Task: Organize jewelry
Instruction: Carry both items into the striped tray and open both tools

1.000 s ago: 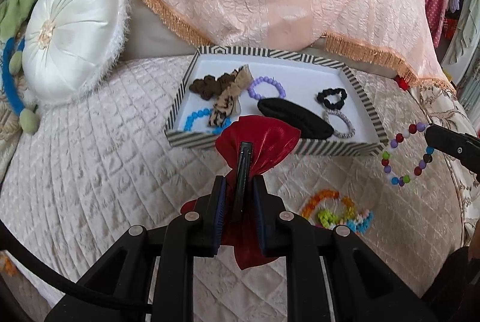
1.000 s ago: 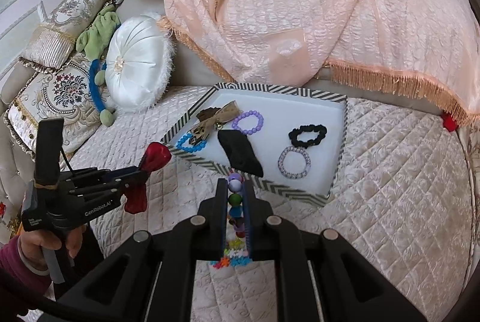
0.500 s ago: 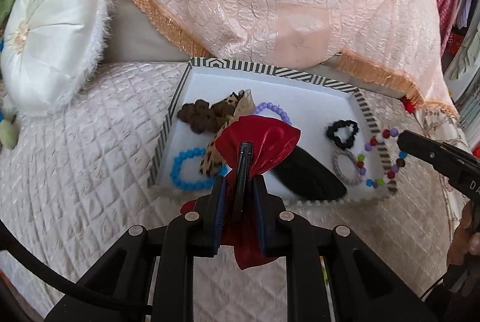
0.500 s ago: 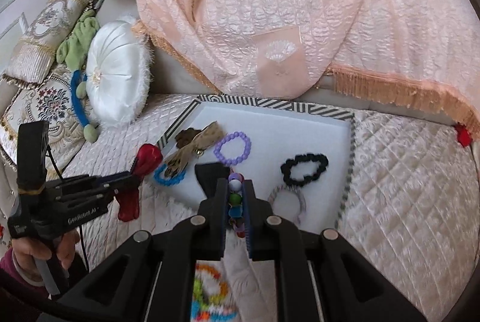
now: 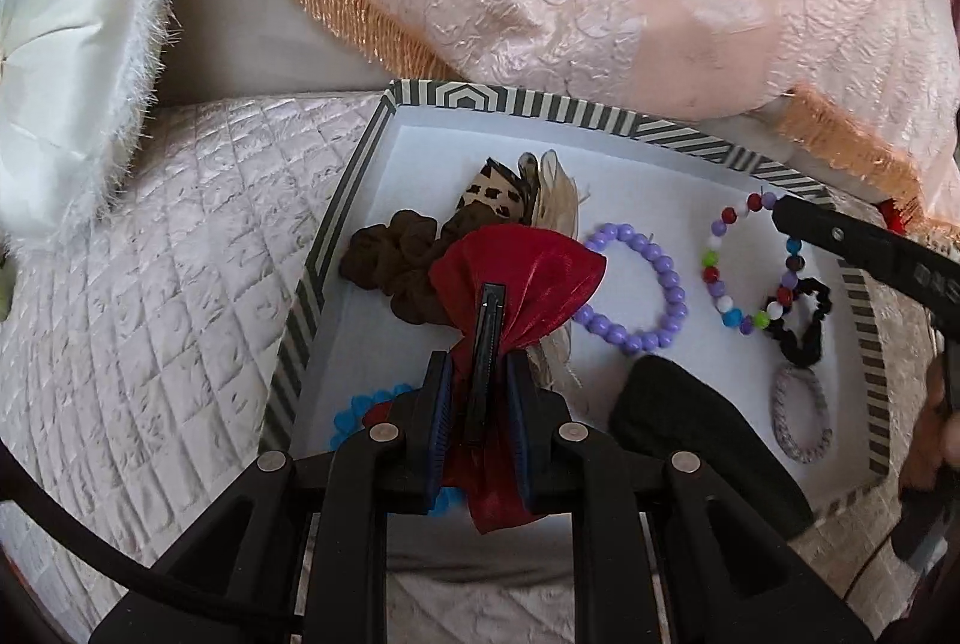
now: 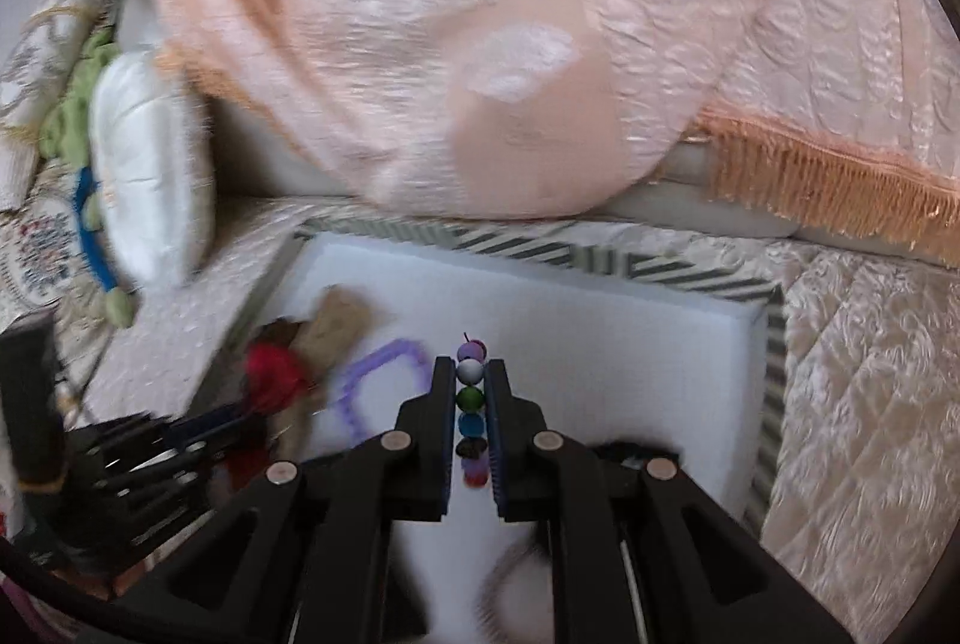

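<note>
Both grippers have moved over the striped tray (image 5: 336, 206): left gripper (image 5: 480, 398) jaws clamp the red bow (image 5: 516, 278), right gripper (image 6: 470, 407) jaws the multicolored bead bracelet (image 5: 729, 278). Right view is blurred.

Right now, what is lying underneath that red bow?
Under the red bow held in the left tongs: a brown scrunchie, a leopard-print bow and blue beads, in the striped tray. Their covered parts stay hidden.

Soft daylight; left view sharp, right view motion-blurred, both fisheye-bent with dark corners
</note>
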Demonstrator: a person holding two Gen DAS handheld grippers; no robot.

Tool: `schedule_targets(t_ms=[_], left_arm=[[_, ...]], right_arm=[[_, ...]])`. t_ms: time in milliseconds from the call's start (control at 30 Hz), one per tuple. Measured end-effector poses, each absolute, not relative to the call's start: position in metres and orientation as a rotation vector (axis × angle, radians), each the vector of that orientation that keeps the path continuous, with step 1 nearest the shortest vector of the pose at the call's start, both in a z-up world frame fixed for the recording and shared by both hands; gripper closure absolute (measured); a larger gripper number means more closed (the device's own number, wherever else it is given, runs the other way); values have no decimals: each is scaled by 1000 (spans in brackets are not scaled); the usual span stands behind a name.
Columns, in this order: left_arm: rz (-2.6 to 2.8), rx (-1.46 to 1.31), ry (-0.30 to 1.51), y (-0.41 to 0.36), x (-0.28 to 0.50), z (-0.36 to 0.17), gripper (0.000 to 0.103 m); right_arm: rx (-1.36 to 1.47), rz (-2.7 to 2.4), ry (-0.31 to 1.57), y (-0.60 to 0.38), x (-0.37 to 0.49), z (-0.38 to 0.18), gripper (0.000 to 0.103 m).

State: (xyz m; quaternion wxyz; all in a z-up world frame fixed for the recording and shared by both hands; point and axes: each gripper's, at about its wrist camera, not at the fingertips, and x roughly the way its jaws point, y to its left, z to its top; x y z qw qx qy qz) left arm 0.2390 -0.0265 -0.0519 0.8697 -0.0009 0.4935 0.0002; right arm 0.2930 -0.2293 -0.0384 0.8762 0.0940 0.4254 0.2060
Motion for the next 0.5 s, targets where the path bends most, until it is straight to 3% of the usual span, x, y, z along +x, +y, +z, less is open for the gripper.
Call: schedule_targets(t_ms=[300, 333, 500], left_arm=[[0, 19, 1013, -30, 247, -59, 103], [3, 23, 1012, -30, 247, -59, 99], [-14, 1, 998, -26, 242, -57, 92]], right_arm=[[222, 306, 917, -245, 332, -68, 93], [228, 301, 926, -246, 333, -70, 93], [216, 293, 929, -248, 325, -68, 82]])
